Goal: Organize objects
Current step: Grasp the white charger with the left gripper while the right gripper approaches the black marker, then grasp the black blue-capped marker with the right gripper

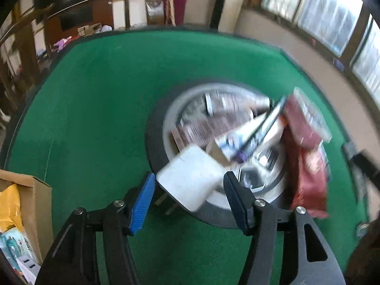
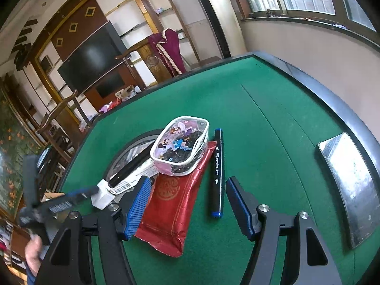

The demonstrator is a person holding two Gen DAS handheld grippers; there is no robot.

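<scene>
A white plug charger [image 1: 187,173] lies on the rim of the round disc [image 1: 154,147] in the green table's middle, its prongs pointing toward me. My left gripper [image 1: 190,182] is open, its blue pads on either side of the charger. On the disc lie a tube [image 1: 239,135], boxes and a black pen. A red foil packet [image 2: 171,201] carries a clear cartoon pouch [image 2: 180,142]. A black marker [image 2: 217,173] lies beside them. My right gripper [image 2: 189,182] hovers open over the packet and marker, holding nothing.
A cardboard box [image 1: 35,201] with a yellow packet stands at the table's near left. A shiny metal plate [image 2: 344,190] is set near the right table edge. A hand [image 2: 33,254] holds the left gripper. Green felt [image 1: 95,118] stretches to the left and beyond the disc.
</scene>
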